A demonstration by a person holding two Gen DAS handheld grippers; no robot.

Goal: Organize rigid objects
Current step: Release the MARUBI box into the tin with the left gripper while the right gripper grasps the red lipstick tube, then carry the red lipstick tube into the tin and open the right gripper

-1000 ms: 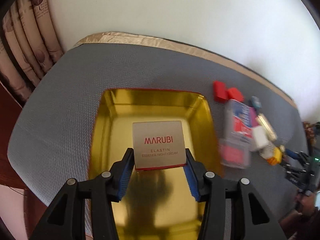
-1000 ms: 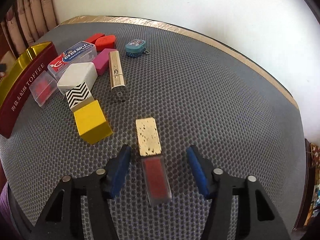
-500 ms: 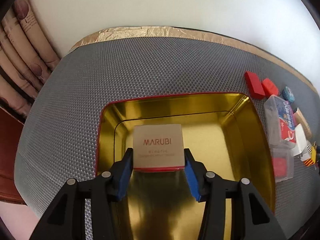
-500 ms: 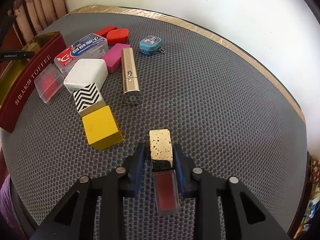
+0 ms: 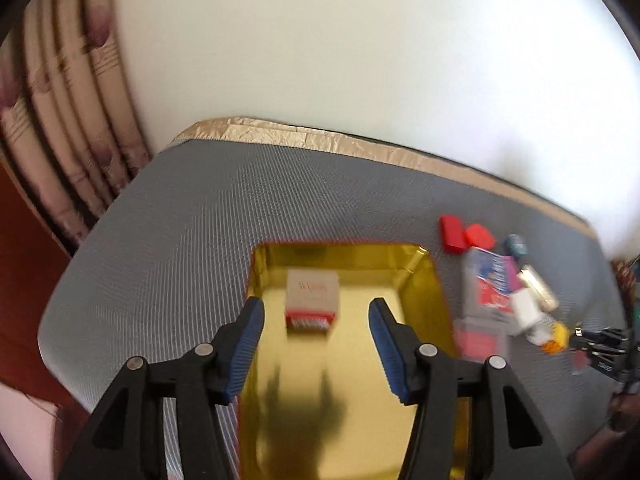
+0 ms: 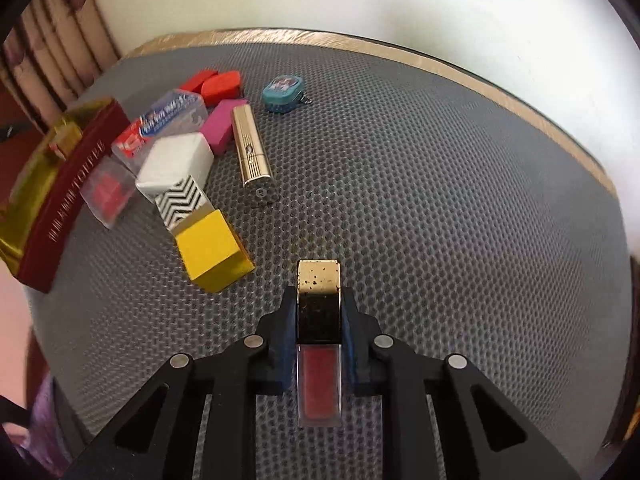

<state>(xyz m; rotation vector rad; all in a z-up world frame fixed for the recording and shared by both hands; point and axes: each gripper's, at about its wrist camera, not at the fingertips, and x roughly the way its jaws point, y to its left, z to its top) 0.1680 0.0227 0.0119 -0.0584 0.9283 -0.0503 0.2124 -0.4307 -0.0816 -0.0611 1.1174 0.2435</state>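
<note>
Right gripper (image 6: 319, 322) is clamped on the lip-gloss tube (image 6: 319, 344), near the mat's front edge. Left gripper (image 5: 316, 320) is opening, nothing pinched; beige box (image 5: 313, 298) sits in the gold tin (image 5: 432, 300). Next: tube to be carried into the tin.

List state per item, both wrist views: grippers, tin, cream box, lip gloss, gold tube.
left gripper: jaws opening, nothing between pads
right gripper: shut on lip gloss
lip gloss: capped, clamped at gold cap
gold tin: lidless, holds only the cream box
cream box: closed, resting in tin
gold tube: capped, lying flat on mat
</note>
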